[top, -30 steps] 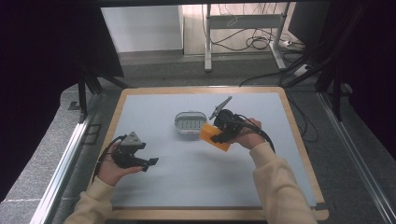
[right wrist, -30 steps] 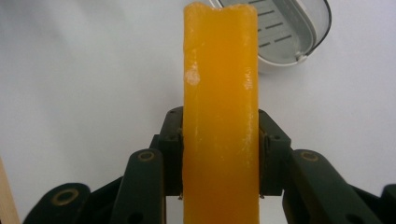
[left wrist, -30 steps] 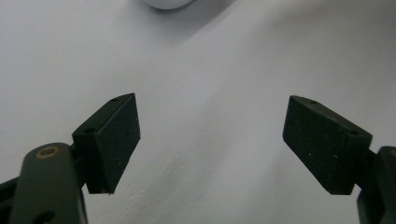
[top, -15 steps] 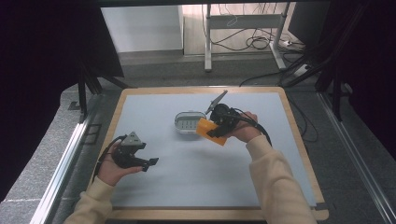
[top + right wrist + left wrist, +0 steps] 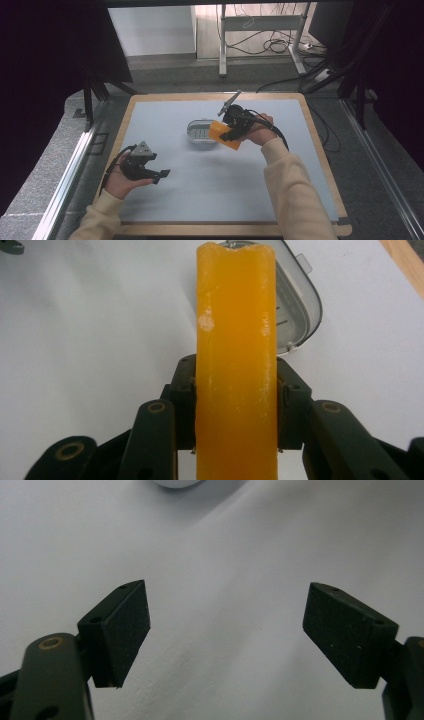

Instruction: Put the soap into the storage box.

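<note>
So the biggest thing here is the pale grey-white table mat with its light wooden border [image 5: 320, 165], and pretty much everything sits in the upper middle of it.

Next down: a small rounded-rectangle grey metal tray [image 5: 200, 134] with a ribbed floor, sitting a bit above the mat's centre. In the right gripper view you can see its rim [image 5: 305, 305] poking out from behind the block, around 1 o'clock from the jaws.

Then the orange translucent soap-like block [image 5: 223, 135]. It's off the mat, pinched in the right gripper [image 5: 231, 131], jaws pressed against its two flat faces, as the right gripper view shows with the block [image 5: 235, 365] clamped dead centre and running straight up toward 12 o'clock. In the high view it hangs at the tray's 3 o'clock edge, just overlapping the rim.

The key bit, I reckon: the tray lies at roughly 9 o'clock from the block in the high view, and the block's long axis runs along the gripper's own line, not yet matched to the tray's long side. The right hand is clearly the nearer one, so it only needs a short sideways shift and a tilt to lay the block down inside.

The left gripper [image 5: 155, 175] is parked near 7 o'clock on the mat, well apart from all that, jaws spread wide with nothing between them, just bare mat [image 5: 225, 580].
</note>
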`<state>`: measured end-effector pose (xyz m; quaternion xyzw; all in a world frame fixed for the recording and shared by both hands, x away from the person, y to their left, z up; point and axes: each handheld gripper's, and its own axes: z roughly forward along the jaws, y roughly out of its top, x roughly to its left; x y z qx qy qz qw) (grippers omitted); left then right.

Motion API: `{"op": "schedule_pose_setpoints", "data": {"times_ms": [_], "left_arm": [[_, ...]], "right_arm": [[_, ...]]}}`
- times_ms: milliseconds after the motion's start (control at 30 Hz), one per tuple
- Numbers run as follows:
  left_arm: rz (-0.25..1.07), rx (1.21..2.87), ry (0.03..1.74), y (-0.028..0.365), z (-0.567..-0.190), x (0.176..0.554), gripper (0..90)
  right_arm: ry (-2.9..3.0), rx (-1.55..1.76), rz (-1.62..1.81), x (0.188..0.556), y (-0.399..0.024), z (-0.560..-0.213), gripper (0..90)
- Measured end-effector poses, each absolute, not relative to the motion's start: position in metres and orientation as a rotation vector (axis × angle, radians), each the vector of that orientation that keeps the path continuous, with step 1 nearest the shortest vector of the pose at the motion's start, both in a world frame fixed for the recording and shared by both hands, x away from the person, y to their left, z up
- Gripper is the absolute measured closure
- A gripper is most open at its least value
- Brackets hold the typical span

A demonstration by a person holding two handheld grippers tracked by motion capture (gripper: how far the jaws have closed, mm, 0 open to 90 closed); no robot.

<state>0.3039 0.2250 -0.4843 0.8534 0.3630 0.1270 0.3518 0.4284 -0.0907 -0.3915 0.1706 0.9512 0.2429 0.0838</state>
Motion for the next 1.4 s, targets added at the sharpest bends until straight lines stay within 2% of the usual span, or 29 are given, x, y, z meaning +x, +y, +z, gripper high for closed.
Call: {"op": "schedule_pose_setpoints", "data": {"times_ms": [1400], "left_arm": [[0.328,2.221,0.930,0.224,-0.486,0.304,18.9]], "right_arm": [[2.874,0.354,0.731,0.464,-0.066,-0.396,61.6]]}}
